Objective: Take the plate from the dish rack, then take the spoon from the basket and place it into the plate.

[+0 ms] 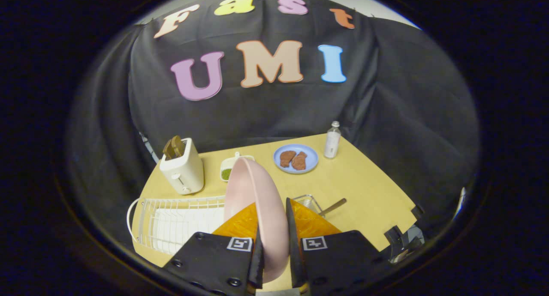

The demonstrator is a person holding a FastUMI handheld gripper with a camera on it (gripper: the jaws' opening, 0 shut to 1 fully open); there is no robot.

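Your hand-held gripper (274,240) clamps the pink plate (253,193) edge-on between both fingers above the desk (364,188), beside the white rack (171,221), with the spoon (332,207) in the basket (308,200) just beyond.

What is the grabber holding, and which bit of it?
The gripper holds the pink plate on edge, one finger pressing on each face near its rim, above the white dish rack.
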